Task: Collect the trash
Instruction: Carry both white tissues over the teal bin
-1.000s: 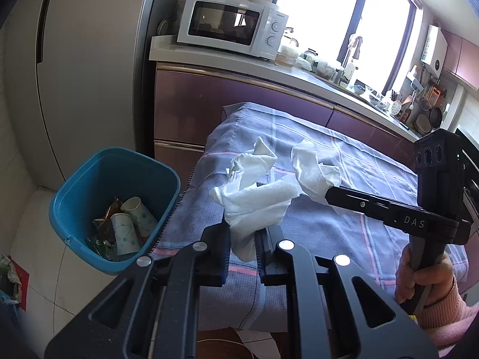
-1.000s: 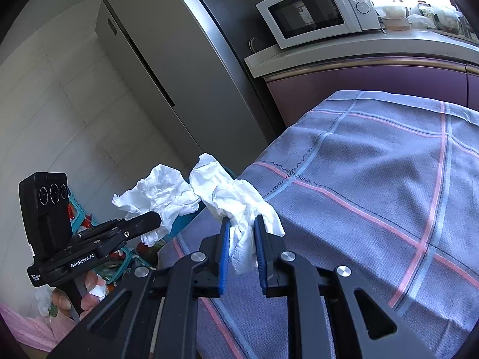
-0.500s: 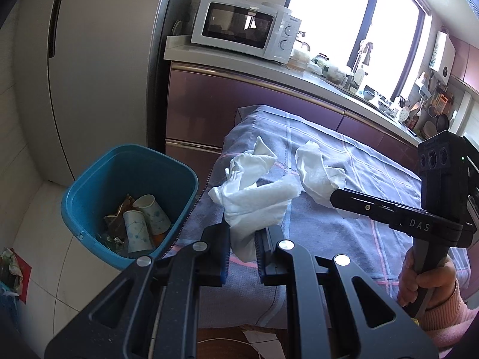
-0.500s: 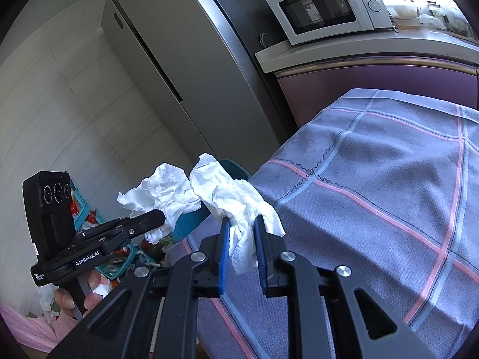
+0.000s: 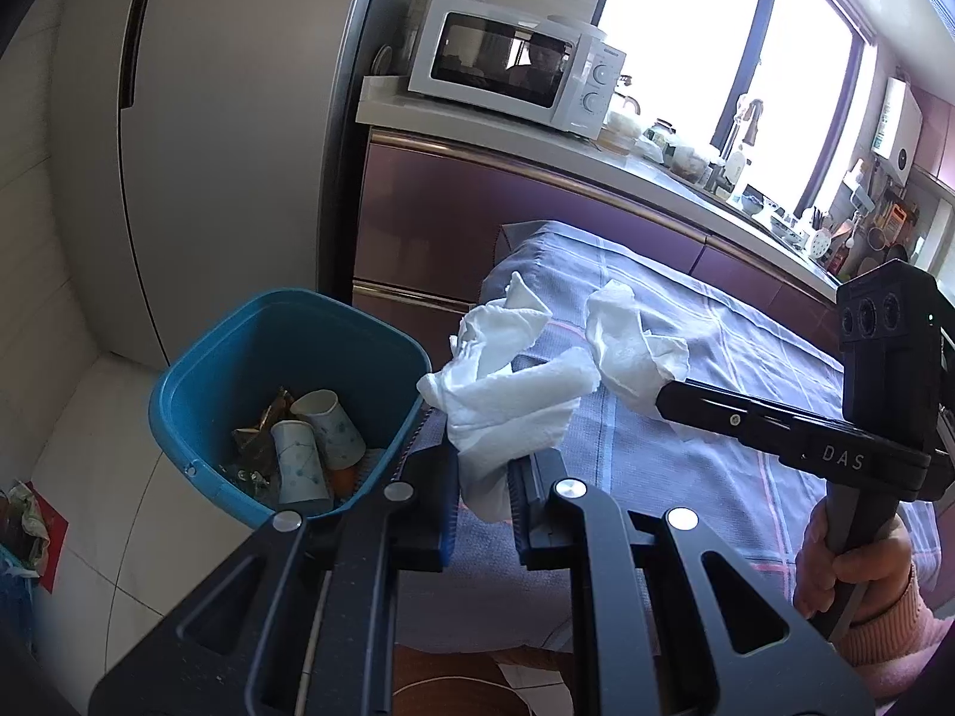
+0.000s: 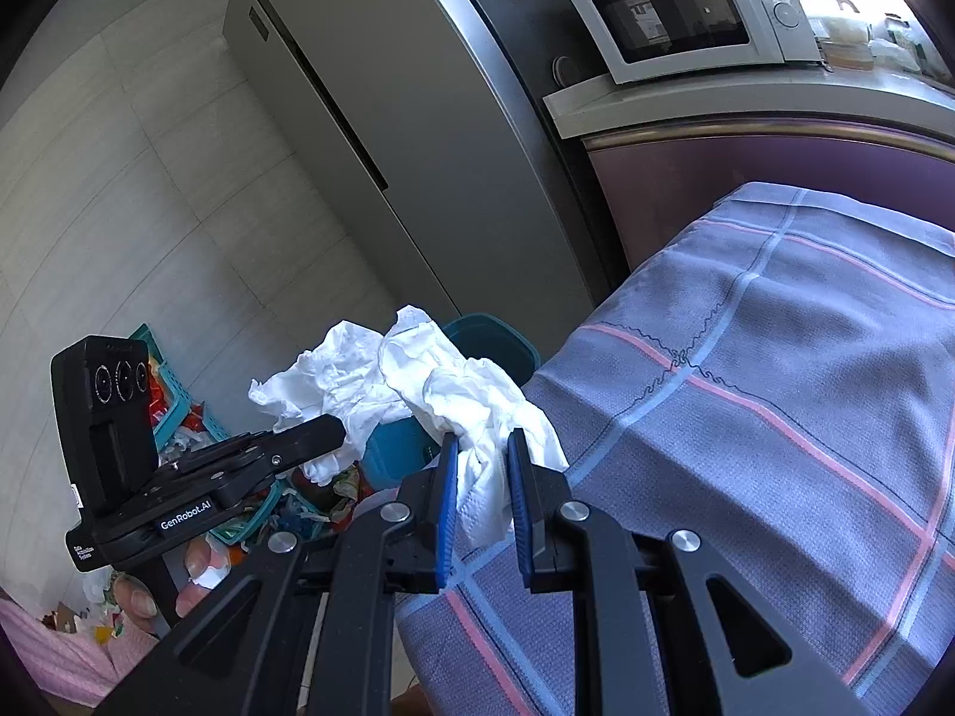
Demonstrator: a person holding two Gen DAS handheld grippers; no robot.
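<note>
Over the worktop (image 5: 746, 417) edge, both tongs have drifted closer to the blue bin (image 5: 286, 358) vs 1 s ago. Left tongs (image 5: 483, 477) & right tongs (image 6: 483, 495) each clamp a crumpled tissue; release likely next.

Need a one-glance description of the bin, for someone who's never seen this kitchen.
Start at the tall grey fridge left of the purple cabinets. On the white floor in front of it, against the end of the cloth-covered table, stands the bin. It is the only blue tub there, open-topped, with two paper cups inside.
</note>
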